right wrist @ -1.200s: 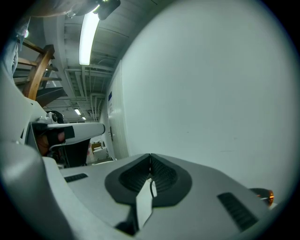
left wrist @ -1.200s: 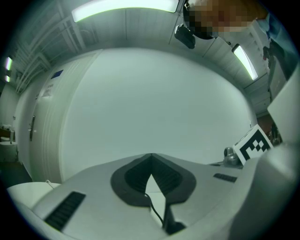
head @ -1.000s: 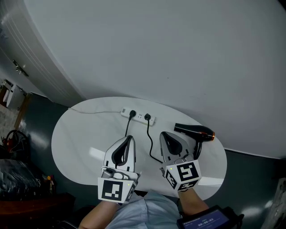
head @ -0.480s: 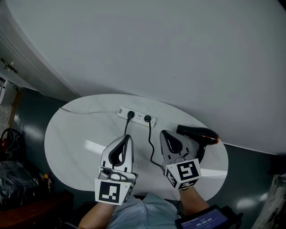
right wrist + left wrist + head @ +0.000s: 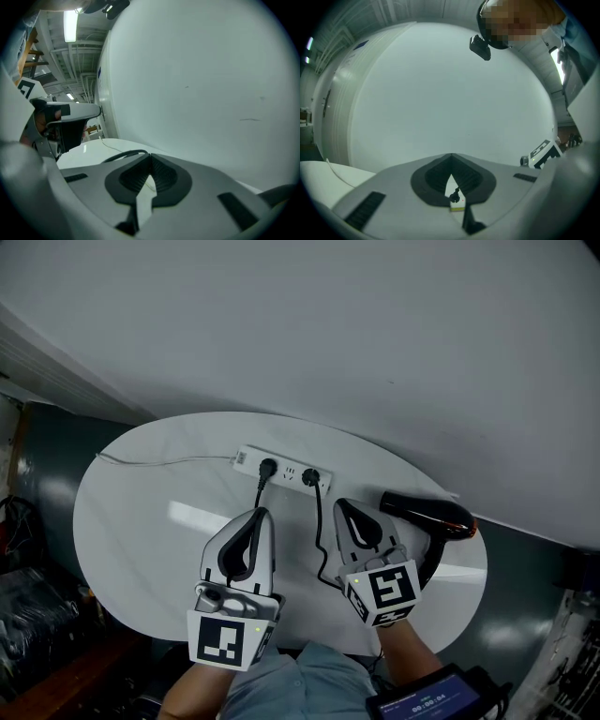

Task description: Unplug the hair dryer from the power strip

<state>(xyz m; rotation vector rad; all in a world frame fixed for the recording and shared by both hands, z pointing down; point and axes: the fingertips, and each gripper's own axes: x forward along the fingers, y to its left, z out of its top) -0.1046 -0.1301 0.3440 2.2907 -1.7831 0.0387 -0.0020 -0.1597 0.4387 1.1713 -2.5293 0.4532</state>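
Note:
A white power strip (image 5: 286, 472) lies at the far side of the oval white table (image 5: 141, 521), with two black plugs (image 5: 266, 467) (image 5: 310, 477) in it. The black hair dryer (image 5: 431, 517) lies at the table's right edge. A black cord (image 5: 319, 540) runs from the right plug toward me. My left gripper (image 5: 262, 513) (image 5: 451, 156) hovers shut and empty, short of the left plug. A plug (image 5: 453, 193) shows through the slot behind its tips. My right gripper (image 5: 339, 504) (image 5: 150, 154) is shut on nothing, between the cord and the dryer.
The strip's thin white cable (image 5: 159, 462) trails left across the table. A large pale curved wall (image 5: 356, 343) rises right behind the table. Dark floor and clutter (image 5: 28, 596) lie to the left. A tablet (image 5: 431, 701) sits by the person's right arm.
Both grippers have sunk toward the table and eased forward, still shut. The head view has shifted, so the table and strip sit lower and nearer in the picture.

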